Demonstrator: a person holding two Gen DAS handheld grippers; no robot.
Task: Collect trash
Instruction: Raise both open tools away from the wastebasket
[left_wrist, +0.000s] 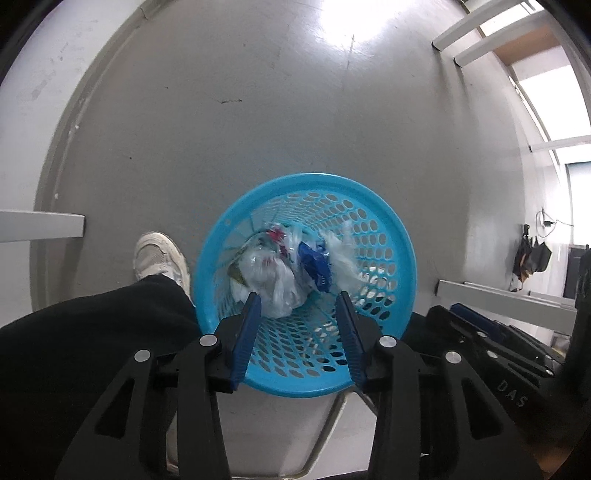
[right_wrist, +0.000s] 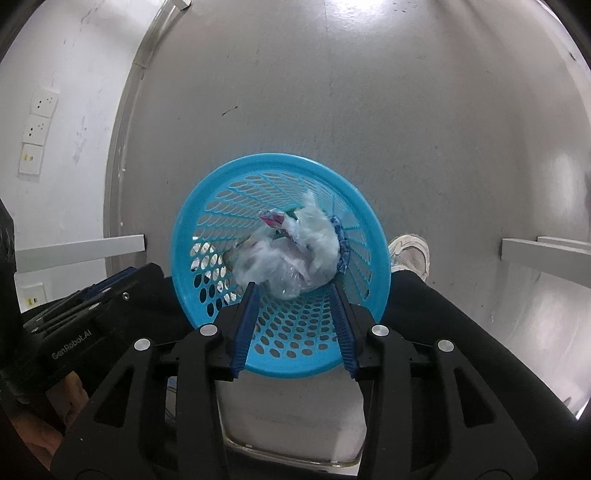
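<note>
**Trash in the basket, both claws empty**

Hovered above the blue basket (left_wrist: 400, 254), left gripper (left_wrist: 301, 299) and right gripper (right_wrist: 294, 291) both spread wide, holding nothing. Crumpled bags and wrappers (right_wrist: 291, 254) heaped at basket's bottom, on the grey floor (left_wrist: 258, 110). Judged mid-collection or near done; next, likely searching the floor for remaining litter.

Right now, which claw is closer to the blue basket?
Neither is clearly nearer. The left claw and the right claw both hover open above the blue basket, side by side, pointing down at the trash inside.
</note>
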